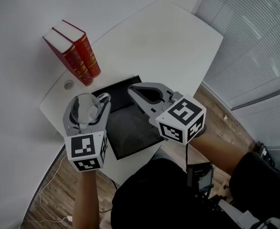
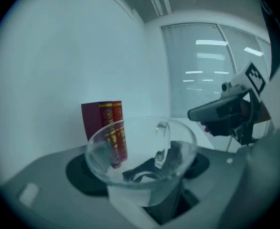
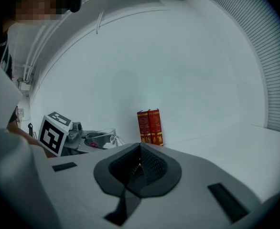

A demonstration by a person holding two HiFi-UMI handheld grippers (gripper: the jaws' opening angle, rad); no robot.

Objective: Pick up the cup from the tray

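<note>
White table (image 1: 178,37) with rounded corners against a plain white curved wall (image 3: 178,66), round cable hole (image 1: 69,85) near its edge, two red books (image 1: 75,51) standing upright at the wall side. Wood plank floor (image 1: 49,194) below with a thin white cable (image 1: 43,191). Window with closed horizontal blinds (image 1: 254,42) on the right; ceiling light strips reflected in the glass (image 2: 211,43).

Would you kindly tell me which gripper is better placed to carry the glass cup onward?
Left: the left gripper holds the glass cup between its jaws, while the right gripper hangs shut and empty over the black tray.
</note>
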